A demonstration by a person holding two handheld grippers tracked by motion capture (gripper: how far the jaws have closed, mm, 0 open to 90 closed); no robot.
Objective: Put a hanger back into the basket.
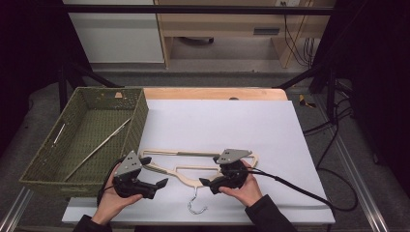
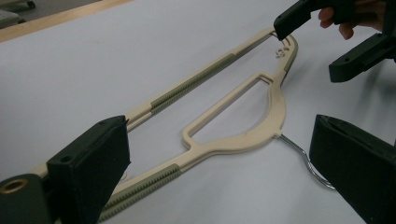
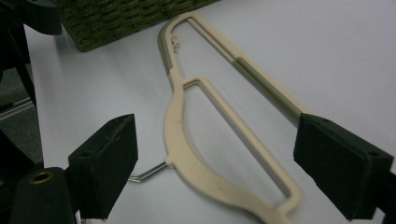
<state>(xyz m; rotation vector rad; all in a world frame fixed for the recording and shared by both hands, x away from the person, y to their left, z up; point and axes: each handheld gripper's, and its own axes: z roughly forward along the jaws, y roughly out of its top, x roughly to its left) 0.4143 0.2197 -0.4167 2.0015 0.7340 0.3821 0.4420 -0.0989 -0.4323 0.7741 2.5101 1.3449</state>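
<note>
A big white table [image 1: 232, 121] under everything. On its left edge, just up and to the left of the left gripper [image 1: 147, 185], a big green woven basket [image 1: 46, 164]. Inside the basket, a long thin stick [image 1: 96, 149], lying slanted across the floor of it, from the far right corner down toward the near left. Beside the left wall, one more small thin bar [image 1: 59, 133], maybe metal, too little and dim to tell for sure.

Next in size, a cream plastic hanger [image 1: 186, 169], flat on the table, stretched between the two grippers, outside the basket and just to the right of it. Green grippy strips [image 2: 191, 85] along its thin bar. A small silver hook [image 1: 196, 203] poking out toward the person, between the two hands.

Left gripper held in the left hand [image 1: 110, 200], jaws spread wide, one end of the hanger lying between them, pads not pressing on it as far as the left gripper view shows. Right gripper [image 1: 209, 183] held in the right hand [image 1: 249, 188], jaws spread too, standing on either side of the other end of the hanger, nothing pinched.
</note>
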